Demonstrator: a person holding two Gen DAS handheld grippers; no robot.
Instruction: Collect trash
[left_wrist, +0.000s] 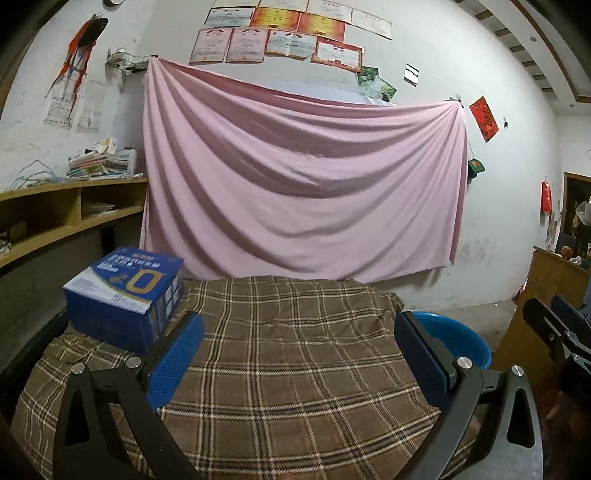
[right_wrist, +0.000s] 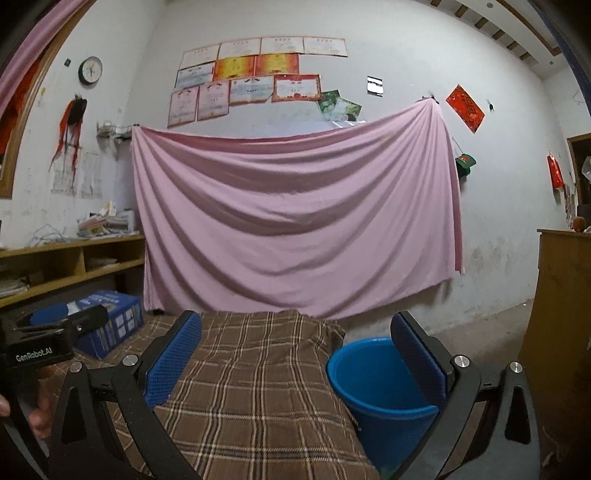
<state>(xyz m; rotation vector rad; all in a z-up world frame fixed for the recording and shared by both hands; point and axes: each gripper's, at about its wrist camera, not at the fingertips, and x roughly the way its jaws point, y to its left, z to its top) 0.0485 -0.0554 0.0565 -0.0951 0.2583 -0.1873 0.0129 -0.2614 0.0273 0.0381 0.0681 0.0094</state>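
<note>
A blue cardboard box (left_wrist: 125, 295) stands on the far left of a table under a brown plaid cloth (left_wrist: 295, 350); it also shows in the right wrist view (right_wrist: 110, 321). A blue plastic bucket (right_wrist: 376, 380) stands on the floor at the table's right side, its rim also in the left wrist view (left_wrist: 461, 336). My left gripper (left_wrist: 295, 332) is open and empty above the cloth, the box just left of its left finger. My right gripper (right_wrist: 295, 336) is open and empty, over the cloth's right edge, its right finger in front of the bucket.
A pink sheet (left_wrist: 303, 177) hangs on the wall behind the table. Wooden shelves (left_wrist: 66, 214) with papers run along the left. A wooden cabinet (right_wrist: 561, 314) stands at the right. The other gripper shows at the side of each view (left_wrist: 554, 332) (right_wrist: 55, 332).
</note>
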